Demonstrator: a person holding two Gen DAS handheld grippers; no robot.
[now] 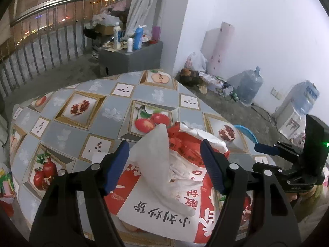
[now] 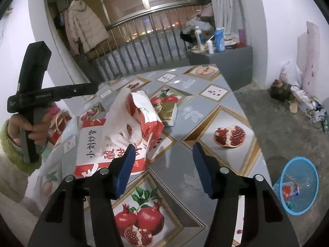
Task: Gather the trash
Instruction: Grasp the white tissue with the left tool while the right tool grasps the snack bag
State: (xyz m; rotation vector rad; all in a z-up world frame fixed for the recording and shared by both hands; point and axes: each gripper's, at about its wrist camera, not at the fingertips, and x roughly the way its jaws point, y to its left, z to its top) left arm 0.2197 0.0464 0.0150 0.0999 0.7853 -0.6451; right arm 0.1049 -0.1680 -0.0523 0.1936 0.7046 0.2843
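approaching step of collecting trash, nothing lifted yet. on the table (image 2: 205,103) with fruit-print cloth, a red and white paper bag (image 1: 164,205) lying flat close to the near edge, with a crumpled white plastic bag (image 1: 156,158) on top of it; behind them, toward the middle of the table, a smaller gold and white packet (image 2: 166,111). left hand-held gripper (image 1: 164,162) released, its blue pads at both sides of the white plastic bag but not pressing on it. right hand-held gripper (image 2: 164,164) also released and empty, over bare cloth just beside the red and white paper bag, only its left pad near the bag's edge. blue basket (image 2: 298,187) on the floor past the right edge of the table, already with some trash inside, probably the target. next move, as a guess: lowering the left hand-held gripper a little more, closing on the loose plastic, which is soft and could slip or pull the paper bag along.
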